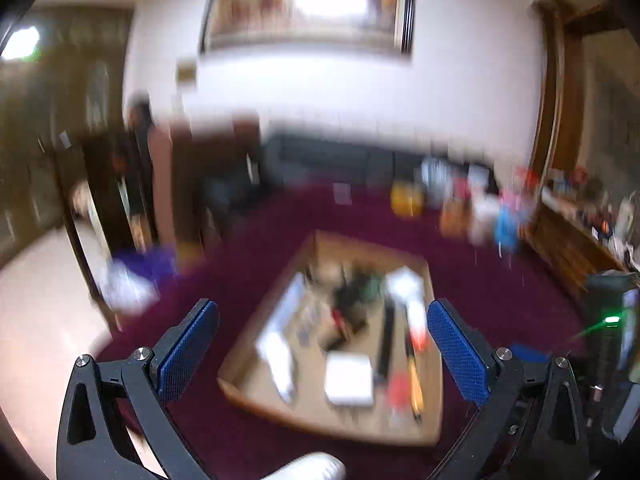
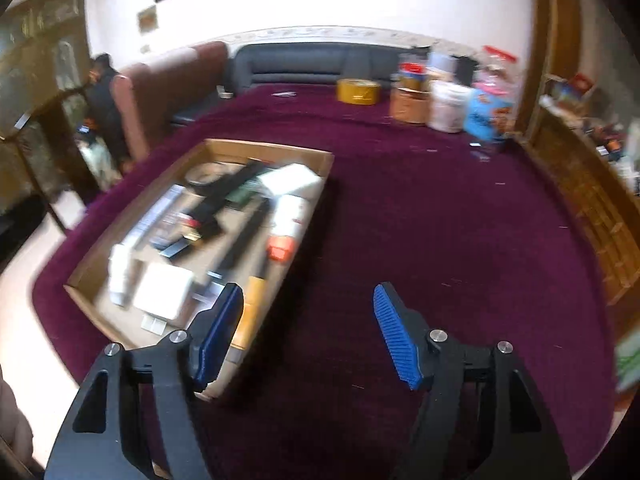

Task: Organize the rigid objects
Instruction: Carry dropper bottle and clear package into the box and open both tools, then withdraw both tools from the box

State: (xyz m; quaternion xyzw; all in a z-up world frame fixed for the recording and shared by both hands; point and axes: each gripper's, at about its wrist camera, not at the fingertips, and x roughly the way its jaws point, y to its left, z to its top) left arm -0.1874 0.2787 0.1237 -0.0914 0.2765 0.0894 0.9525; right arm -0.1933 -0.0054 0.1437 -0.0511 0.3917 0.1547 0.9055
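The cardboard box (image 1: 240, 364) sits on the dark red bench (image 1: 480, 280), full of small things like a white block (image 1: 348, 378) and a black bar (image 1: 386, 340). The left hand-held gripper (image 1: 322, 354) hangs open above the box, holding nothing. The right hand-held gripper (image 2: 308, 334) is open too, empty, by the box's right edge.

Cardboard trays: one (image 2: 328, 168), shallow and open-topped, on the maroon worktop (image 2: 440, 240).
White boxes in tray: two clear ones, a flat one (image 2: 162, 294) at the near end and one (image 2: 292, 180) at the far end.
Tape rolls at the far edge: two, a yellow (image 2: 357, 91) and a brown (image 2: 409, 105).
Framed pictures on wall: one (image 1: 308, 8).
Small items in tray: too blurred to count.
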